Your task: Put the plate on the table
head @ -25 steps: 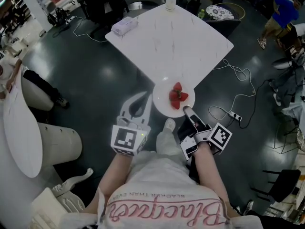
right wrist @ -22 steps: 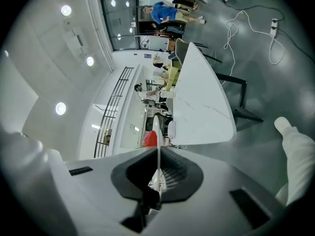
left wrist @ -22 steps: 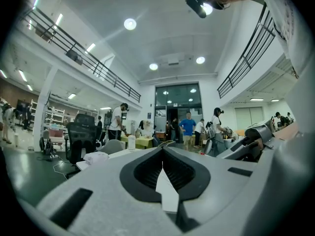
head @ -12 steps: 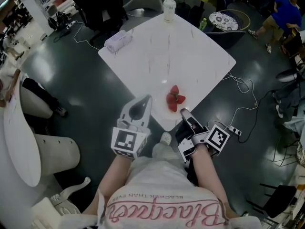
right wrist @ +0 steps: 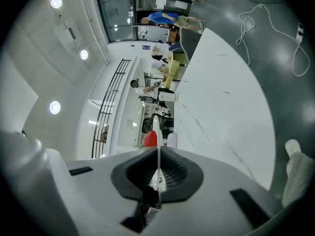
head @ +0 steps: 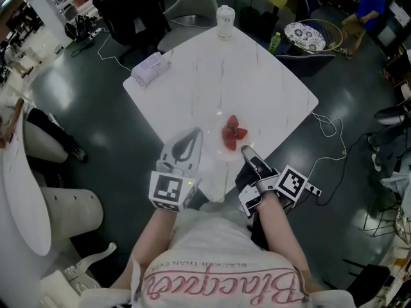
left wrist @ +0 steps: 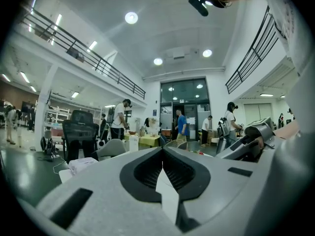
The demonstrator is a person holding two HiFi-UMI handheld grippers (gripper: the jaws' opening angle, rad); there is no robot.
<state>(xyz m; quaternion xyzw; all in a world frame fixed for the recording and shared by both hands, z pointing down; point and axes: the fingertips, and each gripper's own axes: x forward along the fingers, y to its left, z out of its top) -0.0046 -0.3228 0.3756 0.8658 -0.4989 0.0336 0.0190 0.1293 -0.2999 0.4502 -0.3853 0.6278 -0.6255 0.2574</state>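
A white plate (head: 216, 149) carrying red strawberries (head: 232, 133) hovers low over the near corner of the white table (head: 244, 76); I cannot tell whether it touches. My right gripper (head: 245, 150) is shut on the plate's near right rim. In the right gripper view the plate (right wrist: 155, 146) shows edge-on between the closed jaws (right wrist: 157, 178), with a strawberry (right wrist: 149, 139) behind it. My left gripper (head: 198, 132) sits at the plate's left rim, shut. A white wedge of rim (left wrist: 165, 191) shows between its jaws.
A cup (head: 225, 13) stands at the table's far corner and a tissue pack (head: 149, 68) at its left corner. Cables (head: 327, 124) trail on the dark floor to the right. A round white table (head: 26, 191) is at the left. People stand in the background.
Both grippers and the plate have moved forward, from overhanging the table's near corner to lying over the tabletop. The jaws have stayed closed.
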